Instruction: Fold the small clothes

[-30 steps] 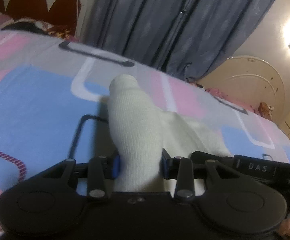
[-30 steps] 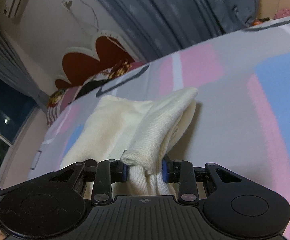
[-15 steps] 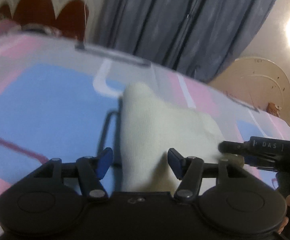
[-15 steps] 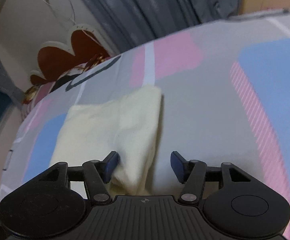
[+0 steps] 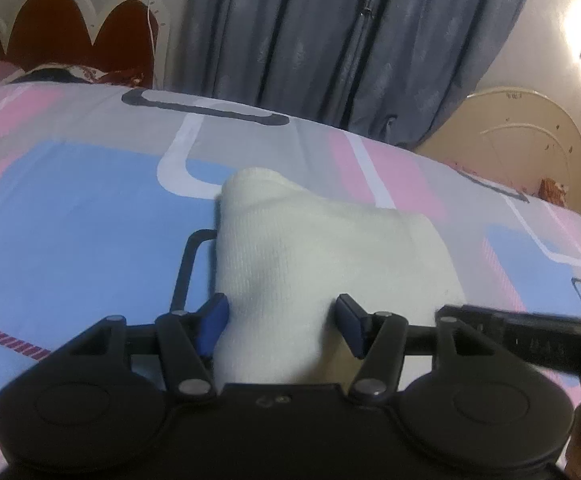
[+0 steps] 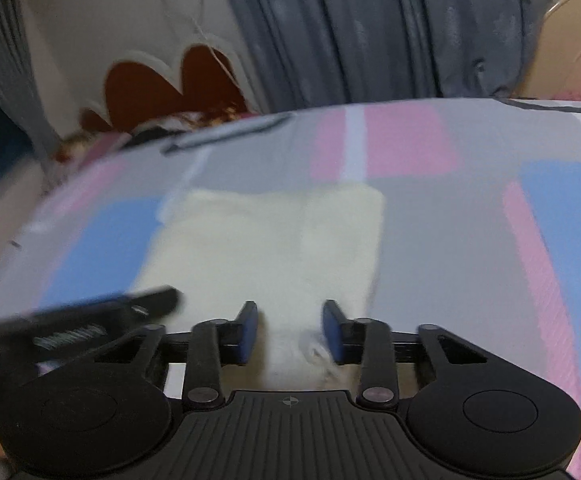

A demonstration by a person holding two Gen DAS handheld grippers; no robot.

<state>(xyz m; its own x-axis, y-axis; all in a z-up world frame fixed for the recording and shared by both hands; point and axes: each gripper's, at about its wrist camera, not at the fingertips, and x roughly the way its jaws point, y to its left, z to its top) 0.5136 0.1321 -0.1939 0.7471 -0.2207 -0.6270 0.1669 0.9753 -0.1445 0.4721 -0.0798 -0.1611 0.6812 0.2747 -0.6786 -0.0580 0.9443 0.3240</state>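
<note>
A small cream knit garment (image 5: 322,256) lies folded on the patterned bedsheet (image 5: 70,208). In the left wrist view my left gripper (image 5: 282,324) is open, its blue pads on either side of the garment's near edge without clamping it. In the right wrist view the garment (image 6: 274,240) lies flat as a rectangle, and my right gripper (image 6: 290,330) is open over its near edge. The other gripper shows at the side of each view: the right one (image 5: 530,344) and the left one (image 6: 90,320).
The bedsheet (image 6: 470,240) has pink, blue and grey blocks. A red and white scalloped headboard (image 5: 62,36) and pillows stand at the far left. Grey curtains (image 5: 330,40) hang behind the bed. A cream cabinet (image 5: 530,152) stands at the right.
Both grippers were shut on the garment's raised edges a second ago. They have opened and let go, and the garment now lies folded flat on the sheet.
</note>
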